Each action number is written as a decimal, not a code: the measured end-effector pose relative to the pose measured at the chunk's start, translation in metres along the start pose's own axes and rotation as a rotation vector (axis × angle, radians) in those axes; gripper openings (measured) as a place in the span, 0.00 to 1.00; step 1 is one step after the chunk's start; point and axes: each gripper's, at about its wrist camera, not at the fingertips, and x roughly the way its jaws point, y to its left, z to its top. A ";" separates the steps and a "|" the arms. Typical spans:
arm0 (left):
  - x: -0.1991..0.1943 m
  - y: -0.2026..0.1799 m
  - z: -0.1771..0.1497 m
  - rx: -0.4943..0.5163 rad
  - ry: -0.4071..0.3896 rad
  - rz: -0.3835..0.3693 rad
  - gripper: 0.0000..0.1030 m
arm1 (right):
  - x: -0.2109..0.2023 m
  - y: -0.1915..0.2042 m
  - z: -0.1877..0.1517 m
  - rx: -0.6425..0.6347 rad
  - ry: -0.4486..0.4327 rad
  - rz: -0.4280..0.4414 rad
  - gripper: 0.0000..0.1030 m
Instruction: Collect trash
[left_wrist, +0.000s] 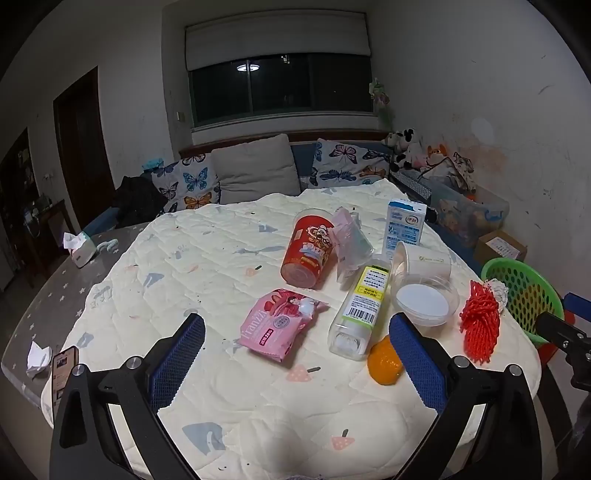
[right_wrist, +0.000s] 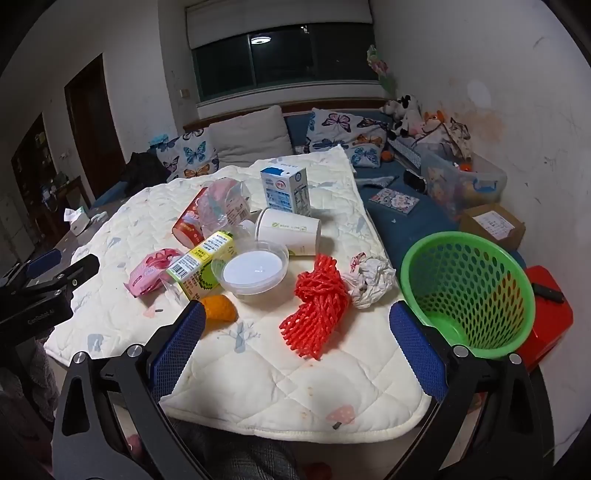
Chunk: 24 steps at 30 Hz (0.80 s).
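Trash lies on a quilted cream mat (left_wrist: 192, 266): a pink wrapper (left_wrist: 279, 325), a red snack cup (left_wrist: 308, 251) on its side, a clear bottle (left_wrist: 360, 306), orange peel (left_wrist: 384, 360), a clear lidded bowl (left_wrist: 423, 301), a paper cup (left_wrist: 424, 260), a milk carton (left_wrist: 404, 221) and red foam netting (left_wrist: 480, 325). A green basket (right_wrist: 469, 288) stands at the mat's right edge. My left gripper (left_wrist: 297, 332) is open and empty above the mat, near the pink wrapper. My right gripper (right_wrist: 297, 321) is open and empty, just before the red netting (right_wrist: 317, 302) and a crumpled tissue (right_wrist: 369, 280).
A phone (left_wrist: 64, 369) and crumpled paper (left_wrist: 37, 358) lie at the table's left edge, a tissue box (left_wrist: 79, 247) further back. A sofa with butterfly cushions (left_wrist: 188, 181) stands behind. A red stool (right_wrist: 546, 317) and cardboard box (right_wrist: 493, 225) are by the basket.
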 end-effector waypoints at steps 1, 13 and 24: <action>0.000 0.000 0.000 0.000 0.000 0.001 0.94 | 0.000 0.000 0.000 0.001 0.001 -0.001 0.96; -0.001 0.003 0.002 -0.003 0.008 -0.003 0.94 | 0.001 0.000 -0.001 0.006 0.011 -0.001 0.96; 0.002 0.001 -0.001 -0.006 0.016 -0.002 0.94 | 0.004 0.000 0.000 0.007 0.020 0.002 0.96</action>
